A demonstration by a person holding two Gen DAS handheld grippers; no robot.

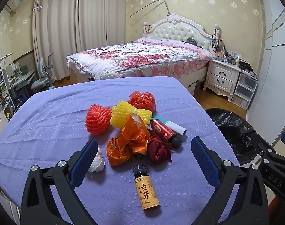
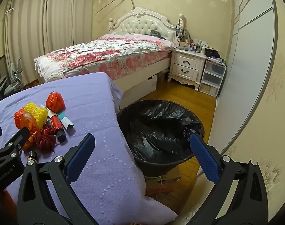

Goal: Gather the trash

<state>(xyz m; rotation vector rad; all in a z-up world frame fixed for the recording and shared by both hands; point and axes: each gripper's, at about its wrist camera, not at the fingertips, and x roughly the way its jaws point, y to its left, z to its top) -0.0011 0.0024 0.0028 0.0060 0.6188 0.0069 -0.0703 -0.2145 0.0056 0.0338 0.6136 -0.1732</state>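
Both grippers' jaws gape wide and empty. The left gripper (image 1: 144,148) should drop squarely over the yellow bottle (image 1: 146,189) at six o'clock, then carry it to the bin (image 2: 161,131).

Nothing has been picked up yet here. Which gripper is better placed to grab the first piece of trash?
Left, probably. The left gripper hangs open right over the pile, with the yellow-label bottle lying between its fingers. The right gripper, also open, faces the black-lined bin beside the table, away from the pile.

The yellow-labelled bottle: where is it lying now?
In the left wrist view the yellow-labelled bottle lies on the purple cloth, nearest the camera, just below the orange wrapper.
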